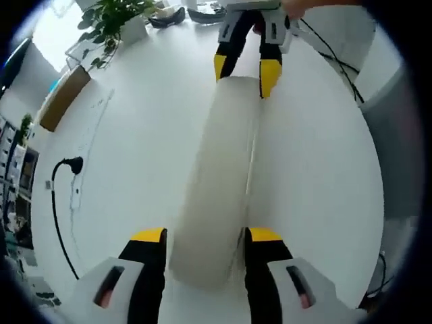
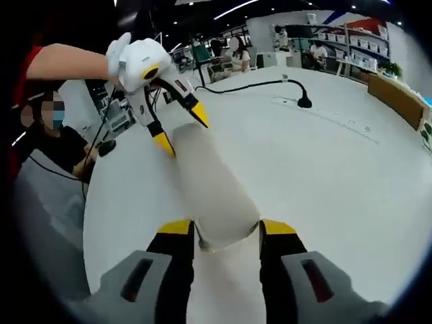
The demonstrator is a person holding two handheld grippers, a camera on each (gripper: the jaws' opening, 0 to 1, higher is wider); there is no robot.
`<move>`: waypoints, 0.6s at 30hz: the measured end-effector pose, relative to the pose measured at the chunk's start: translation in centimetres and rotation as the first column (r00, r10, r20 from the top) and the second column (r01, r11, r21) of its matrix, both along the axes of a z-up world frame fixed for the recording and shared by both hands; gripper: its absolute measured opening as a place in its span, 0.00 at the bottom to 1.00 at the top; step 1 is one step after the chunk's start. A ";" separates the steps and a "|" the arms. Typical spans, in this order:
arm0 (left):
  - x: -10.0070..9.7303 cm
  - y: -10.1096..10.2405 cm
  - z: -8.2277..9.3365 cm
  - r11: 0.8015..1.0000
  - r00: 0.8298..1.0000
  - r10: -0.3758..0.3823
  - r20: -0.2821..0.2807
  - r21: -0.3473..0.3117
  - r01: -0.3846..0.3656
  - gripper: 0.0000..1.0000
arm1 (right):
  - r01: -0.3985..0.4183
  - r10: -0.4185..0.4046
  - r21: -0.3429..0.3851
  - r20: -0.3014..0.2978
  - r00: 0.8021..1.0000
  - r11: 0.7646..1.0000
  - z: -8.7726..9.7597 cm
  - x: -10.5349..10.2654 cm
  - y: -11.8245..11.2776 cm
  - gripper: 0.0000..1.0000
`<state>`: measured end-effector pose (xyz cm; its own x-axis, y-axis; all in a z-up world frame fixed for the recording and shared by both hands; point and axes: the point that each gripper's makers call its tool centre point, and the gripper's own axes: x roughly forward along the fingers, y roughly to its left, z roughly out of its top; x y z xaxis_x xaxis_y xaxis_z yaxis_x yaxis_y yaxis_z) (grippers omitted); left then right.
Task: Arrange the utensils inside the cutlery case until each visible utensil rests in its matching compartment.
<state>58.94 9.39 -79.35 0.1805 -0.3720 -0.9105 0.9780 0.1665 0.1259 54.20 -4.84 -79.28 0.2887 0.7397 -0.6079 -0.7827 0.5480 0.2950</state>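
Note:
A rolled-up, off-white cutlery case (image 1: 223, 169) lies closed on the white round table (image 1: 135, 169); no utensils show. In the left gripper view my left gripper (image 1: 206, 235) has its yellow-tipped jaws pressed on both sides of the roll's near end. My right gripper (image 1: 244, 71) clamps the far end. The right gripper view has the same case (image 2: 209, 182) running away from my right gripper (image 2: 227, 227), whose jaws touch its sides. At the other end is my left gripper (image 2: 181, 128), held by a gloved hand (image 2: 135, 57).
A black cable with a plug (image 1: 71, 165) lies on the table's left side, past it a wooden box (image 1: 64, 98) and a potted plant (image 1: 115, 20). The cable's plug (image 2: 302, 102) is also in the right gripper view. A seated person (image 2: 61, 148) is beyond the table edge.

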 end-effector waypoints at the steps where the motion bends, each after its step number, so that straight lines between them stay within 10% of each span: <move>1: 0.0 0.4 0.3 1.000 1.000 0.017 -0.009 -0.009 -0.017 0.48 | 0.010 -0.009 0.010 -0.007 1.000 1.000 0.0 -0.1 -0.1 0.40; 6: -0.6 1.1 0.9 0.999 0.999 0.034 -0.015 -0.041 -0.034 0.50 | 0.087 -0.085 0.032 -0.054 0.995 0.996 0.0 -0.2 -1.1 0.45; 11: 0.0 1.9 1.8 0.966 0.978 0.183 -0.099 -0.168 -0.198 0.55 | 0.310 -0.256 0.211 -0.249 0.934 0.927 1.4 0.3 -1.6 0.50; 15: 0.6 2.9 3.0 0.860 0.892 0.369 -0.261 -0.267 -0.434 0.58 | 0.462 -0.337 0.261 -0.408 0.848 0.848 1.4 0.9 -2.3 0.50; 18: 1.2 3.9 3.5 0.719 0.757 0.513 -0.406 -0.279 -0.637 0.55 | 0.562 -0.375 0.307 -0.495 0.784 0.768 1.5 1.6 -2.6 0.47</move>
